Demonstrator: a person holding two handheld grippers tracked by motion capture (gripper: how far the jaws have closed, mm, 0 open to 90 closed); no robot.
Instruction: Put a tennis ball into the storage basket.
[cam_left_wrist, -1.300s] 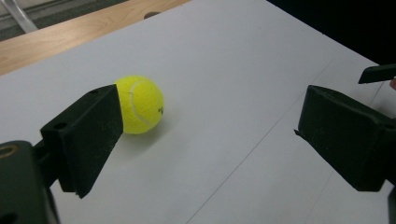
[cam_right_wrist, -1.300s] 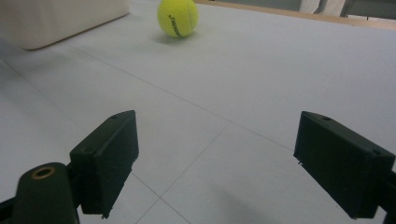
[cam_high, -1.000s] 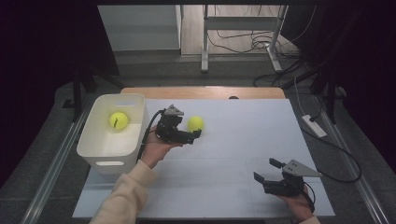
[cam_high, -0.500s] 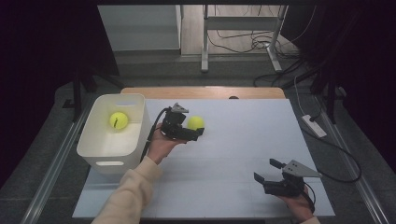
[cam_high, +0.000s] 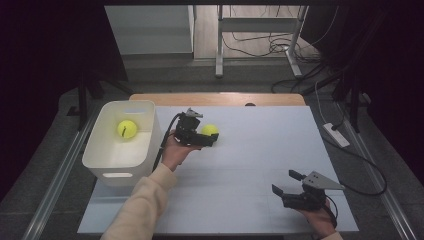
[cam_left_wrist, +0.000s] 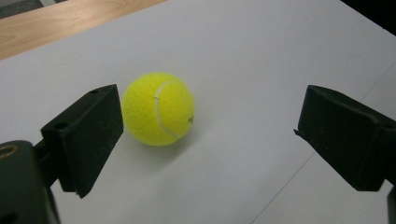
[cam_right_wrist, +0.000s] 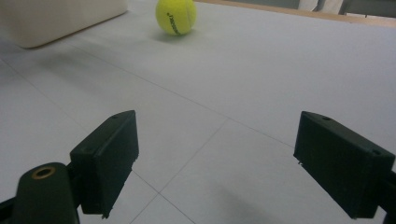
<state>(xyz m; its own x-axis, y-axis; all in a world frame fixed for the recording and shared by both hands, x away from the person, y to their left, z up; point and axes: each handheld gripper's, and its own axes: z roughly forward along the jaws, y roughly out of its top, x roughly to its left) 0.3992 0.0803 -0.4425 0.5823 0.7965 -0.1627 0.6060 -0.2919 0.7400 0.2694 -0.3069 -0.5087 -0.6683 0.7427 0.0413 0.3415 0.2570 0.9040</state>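
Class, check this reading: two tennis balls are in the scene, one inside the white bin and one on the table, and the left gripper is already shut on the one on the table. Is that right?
Not quite. The left gripper is open, not shut: in the left gripper view its jaws stand wide apart, with the tennis ball on the table close to one jaw and ungripped. The rest holds: the other tennis ball lies inside the white bin.

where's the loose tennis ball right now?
In the high view the tennis ball sits on the white table left of centre, just right of the white bin, between the open jaws of the left gripper, nearer one jaw.
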